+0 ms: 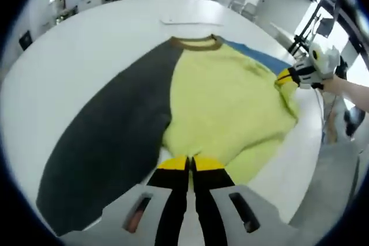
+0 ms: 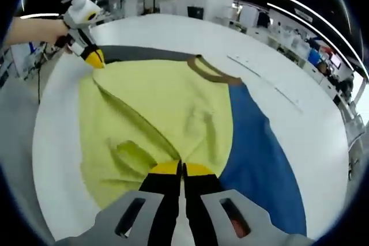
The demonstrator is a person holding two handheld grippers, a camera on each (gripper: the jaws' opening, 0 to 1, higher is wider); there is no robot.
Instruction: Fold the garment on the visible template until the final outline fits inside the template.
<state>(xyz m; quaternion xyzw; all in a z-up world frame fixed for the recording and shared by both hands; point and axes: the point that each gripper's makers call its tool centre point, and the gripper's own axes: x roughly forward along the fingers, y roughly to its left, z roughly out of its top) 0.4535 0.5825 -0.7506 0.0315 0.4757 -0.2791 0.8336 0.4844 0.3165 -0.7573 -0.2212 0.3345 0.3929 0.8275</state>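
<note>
A sweater lies flat on the white table (image 1: 86, 56), with a yellow body (image 1: 225, 96), a dark grey sleeve (image 1: 115, 136), a blue sleeve (image 1: 259, 56) and a brown collar (image 1: 196, 42). My left gripper (image 1: 189, 163) is shut on the yellow hem at the near edge. The right gripper (image 1: 286, 77) pinches the yellow fabric at the far right. In the right gripper view, my right gripper (image 2: 181, 168) is shut on the yellow body (image 2: 155, 113), which is creased beside it. The blue sleeve (image 2: 259, 159) spreads to the right. The left gripper (image 2: 92, 57) grips the cloth at upper left.
A thin pale strip (image 1: 184, 21) lies on the table beyond the collar and shows again as a line (image 2: 265, 82). A person's forearm (image 1: 351, 90) reaches in behind the right gripper. The table edge (image 2: 57, 159) runs close by. Desks and equipment stand in the background.
</note>
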